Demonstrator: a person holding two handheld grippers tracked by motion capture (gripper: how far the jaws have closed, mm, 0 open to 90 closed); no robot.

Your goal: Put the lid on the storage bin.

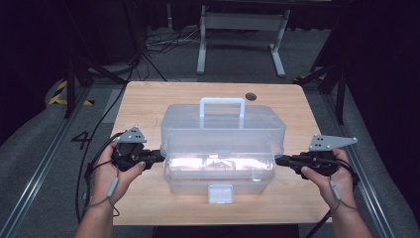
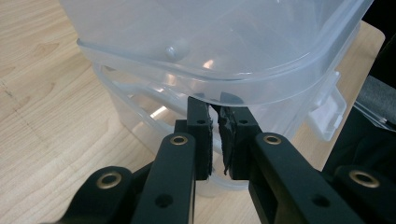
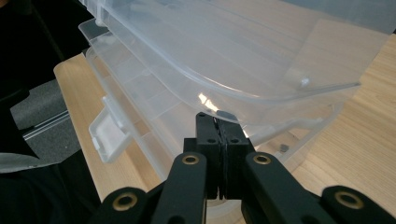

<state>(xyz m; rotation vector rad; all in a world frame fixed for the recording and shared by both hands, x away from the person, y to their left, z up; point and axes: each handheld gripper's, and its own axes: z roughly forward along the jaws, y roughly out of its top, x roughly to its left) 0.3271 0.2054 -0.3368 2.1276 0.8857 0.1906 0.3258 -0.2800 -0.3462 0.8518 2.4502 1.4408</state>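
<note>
Both forearms enter from the near edge, each hand wrapped around its tool and held level at one end of the clear plastic storage box (image 1: 221,148), which sits mid-table on the wooden table (image 1: 143,99). The left gripper (image 1: 157,154) points inward at the box's left end; in the left gripper view its jaws stand nearly together with a thin gap, tips tucked under the raised lid's rim (image 2: 224,86); whether they pinch that rim cannot be told. The right gripper (image 1: 278,160) mirrors it at the right end, jaws pressed together, tips just under the lid edge. The lid (image 1: 223,126) is lifted at the front and tilted back, its handle (image 1: 222,106) upright. A front latch (image 1: 220,193) hangs at the base's near side. A dark round grommet (image 1: 251,96) lies behind the box. Cables (image 1: 99,134) trail off the table's left side.
</note>
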